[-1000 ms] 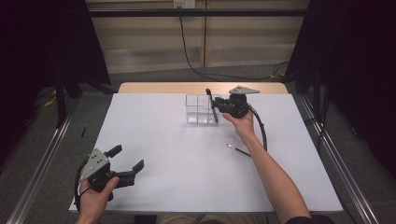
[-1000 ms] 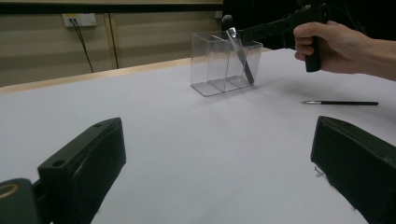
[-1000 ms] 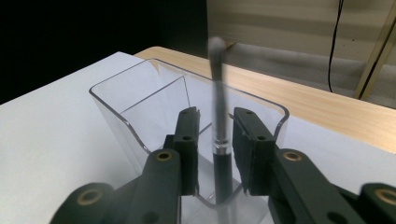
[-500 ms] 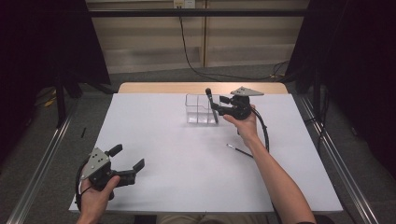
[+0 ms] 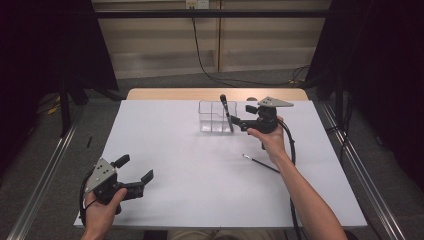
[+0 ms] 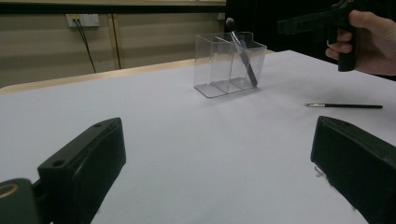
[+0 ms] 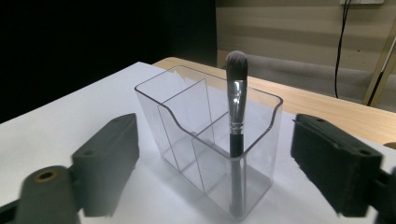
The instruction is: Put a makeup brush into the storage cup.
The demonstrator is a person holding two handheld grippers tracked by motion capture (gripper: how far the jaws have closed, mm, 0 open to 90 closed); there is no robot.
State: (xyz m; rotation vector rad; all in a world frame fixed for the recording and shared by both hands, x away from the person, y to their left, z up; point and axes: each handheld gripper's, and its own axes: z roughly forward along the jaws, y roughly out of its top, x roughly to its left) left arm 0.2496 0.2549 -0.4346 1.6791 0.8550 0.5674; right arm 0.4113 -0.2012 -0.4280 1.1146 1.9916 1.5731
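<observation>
While the makeup brush (image 7: 236,121) stands bristles-up in the end compartment of the clear organizer (image 5: 215,116), leaning slightly, the right gripper (image 5: 239,122) sits just beside that end, its jaws having just opened, apart, with nothing between them. A second thin brush (image 5: 261,164) lies flat on the table (image 5: 200,170), nearer the person than the organizer, long axis running obliquely away from it, probably tip toward the organizer. The right hand is nearer to it. The left gripper (image 5: 131,176), jaws apart and empty, rests well apart from the organizer. The right gripper view shows the compartment dividers; the left gripper view shows the lying brush.

A white-topped table (image 5: 165,150) stands before a beige panelled wall (image 5: 260,45), black curtains, perhaps, at either side.
</observation>
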